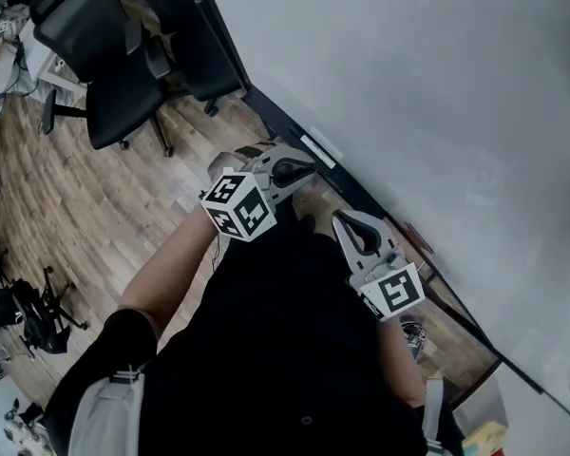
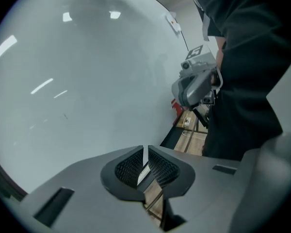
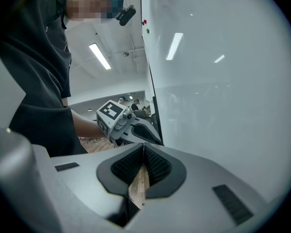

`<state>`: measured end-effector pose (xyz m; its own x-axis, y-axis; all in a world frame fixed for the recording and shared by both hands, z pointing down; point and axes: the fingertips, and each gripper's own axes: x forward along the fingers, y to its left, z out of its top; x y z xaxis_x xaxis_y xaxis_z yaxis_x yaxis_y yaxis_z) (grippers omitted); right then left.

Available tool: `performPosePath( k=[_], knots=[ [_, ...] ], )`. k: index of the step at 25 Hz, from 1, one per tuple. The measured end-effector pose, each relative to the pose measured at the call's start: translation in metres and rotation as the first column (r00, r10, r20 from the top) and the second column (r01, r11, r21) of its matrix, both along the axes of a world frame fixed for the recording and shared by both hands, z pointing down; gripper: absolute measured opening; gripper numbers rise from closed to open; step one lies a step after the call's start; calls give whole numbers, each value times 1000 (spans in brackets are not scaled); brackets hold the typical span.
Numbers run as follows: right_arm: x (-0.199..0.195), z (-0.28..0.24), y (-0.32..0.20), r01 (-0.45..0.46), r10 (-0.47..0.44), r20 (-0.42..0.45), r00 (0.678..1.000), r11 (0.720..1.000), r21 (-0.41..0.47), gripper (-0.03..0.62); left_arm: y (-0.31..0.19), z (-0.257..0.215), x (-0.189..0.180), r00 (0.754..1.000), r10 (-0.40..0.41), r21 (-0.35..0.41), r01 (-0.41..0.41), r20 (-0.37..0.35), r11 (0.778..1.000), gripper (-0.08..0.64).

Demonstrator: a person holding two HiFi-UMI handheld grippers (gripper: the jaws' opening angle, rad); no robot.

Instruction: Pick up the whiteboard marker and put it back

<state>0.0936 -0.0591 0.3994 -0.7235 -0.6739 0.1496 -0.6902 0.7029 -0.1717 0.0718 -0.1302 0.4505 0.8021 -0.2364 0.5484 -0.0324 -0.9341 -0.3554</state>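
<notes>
The whiteboard (image 1: 437, 84) fills the upper right of the head view, with a black ledge (image 1: 361, 193) along its lower edge. A white elongated thing (image 1: 318, 150) lies on that ledge; it may be the marker, but I cannot tell. My left gripper (image 1: 302, 171) points at the ledge just below it. Its jaws (image 2: 146, 152) stand a narrow slit apart with nothing between them. My right gripper (image 1: 342, 218) hovers beside the ledge further along. Its tips (image 3: 143, 148) touch and hold nothing. A small red item (image 1: 413, 236) sits on the ledge past it.
Two black office chairs (image 1: 114, 65) stand on the wooden floor (image 1: 95, 207) to the left. A black stand (image 1: 38, 312) lies at the far left. A yellow box (image 1: 484, 435) is at the bottom right. Red and green magnets (image 3: 145, 25) dot the board.
</notes>
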Motion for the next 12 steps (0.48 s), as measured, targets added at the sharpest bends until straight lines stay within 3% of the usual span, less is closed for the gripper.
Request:
performPosePath(
  k=[8,12],
  knots=[
    [11,-1,-5,-50,50,5,999,999,-11,20,-19,38,6,984,58,86,-74,170,994,84],
    [14,3,-5,-58,58,3,998,998,-24,20,-25,55,10,971,90,106,-116,221,988,97]
  ],
)
